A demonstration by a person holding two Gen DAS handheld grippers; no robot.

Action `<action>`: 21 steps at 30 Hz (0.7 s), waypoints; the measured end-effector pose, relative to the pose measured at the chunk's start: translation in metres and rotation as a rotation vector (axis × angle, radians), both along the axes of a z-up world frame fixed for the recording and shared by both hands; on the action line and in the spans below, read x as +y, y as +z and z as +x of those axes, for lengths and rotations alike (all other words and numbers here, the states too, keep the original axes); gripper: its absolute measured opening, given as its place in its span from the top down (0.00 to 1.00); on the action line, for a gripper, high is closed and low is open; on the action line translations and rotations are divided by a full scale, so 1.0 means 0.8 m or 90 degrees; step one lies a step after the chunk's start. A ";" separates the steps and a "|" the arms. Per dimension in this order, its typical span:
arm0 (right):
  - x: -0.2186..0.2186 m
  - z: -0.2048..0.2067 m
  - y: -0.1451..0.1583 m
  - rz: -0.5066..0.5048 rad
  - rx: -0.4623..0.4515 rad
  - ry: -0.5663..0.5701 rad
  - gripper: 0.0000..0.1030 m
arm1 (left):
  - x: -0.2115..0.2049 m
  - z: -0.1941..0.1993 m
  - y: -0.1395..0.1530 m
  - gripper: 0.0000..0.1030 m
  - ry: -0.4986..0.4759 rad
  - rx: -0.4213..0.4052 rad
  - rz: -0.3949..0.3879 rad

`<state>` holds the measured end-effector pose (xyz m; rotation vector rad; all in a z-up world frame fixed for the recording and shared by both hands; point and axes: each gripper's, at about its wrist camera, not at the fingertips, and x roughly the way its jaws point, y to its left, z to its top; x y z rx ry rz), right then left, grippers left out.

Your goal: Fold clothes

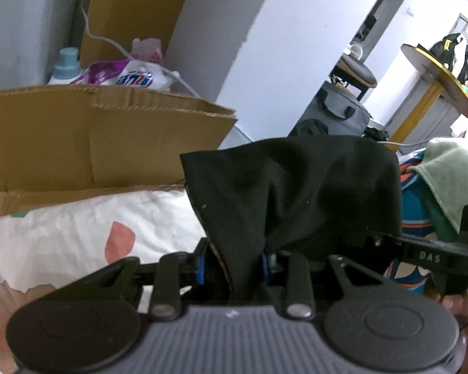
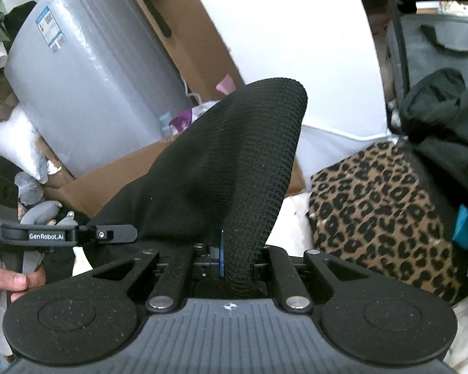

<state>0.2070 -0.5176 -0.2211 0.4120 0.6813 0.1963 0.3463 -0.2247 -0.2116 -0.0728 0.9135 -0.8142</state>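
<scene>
- My left gripper (image 1: 234, 265) pinches the black garment (image 1: 296, 187); cloth rises straight ahead of its fingers.
- My right gripper (image 2: 237, 265) pinches the same garment (image 2: 234, 162).
- The garment hangs between them, aloft above the bedsheet (image 1: 78, 227), neither nearer.

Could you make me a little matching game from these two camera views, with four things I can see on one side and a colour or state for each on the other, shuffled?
Things:
1. black garment
2. leopard-print cloth
3. cardboard box
4. bottle

Descriptions:
A. brown, with a ragged top edge
B. spotted tan and black, lying to the right
C. pale blue cap, behind the box edge
D. pinched by both the left gripper and the right gripper

Pairs: 1-D, 2-B, 3-A, 4-C
</scene>
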 end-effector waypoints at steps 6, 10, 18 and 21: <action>-0.029 -0.019 0.014 -0.015 -0.025 -0.017 0.93 | -0.025 -0.034 0.004 0.68 0.016 0.002 -0.016; -0.049 -0.037 0.025 -0.028 -0.039 -0.033 0.93 | -0.046 -0.065 0.005 0.68 0.023 0.008 -0.029; -0.089 -0.075 0.038 -0.056 -0.041 -0.089 0.93 | -0.091 -0.106 -0.003 0.68 0.019 0.024 -0.061; -0.101 -0.085 0.043 -0.078 -0.044 -0.109 0.93 | -0.105 -0.117 -0.008 0.68 0.022 0.033 -0.079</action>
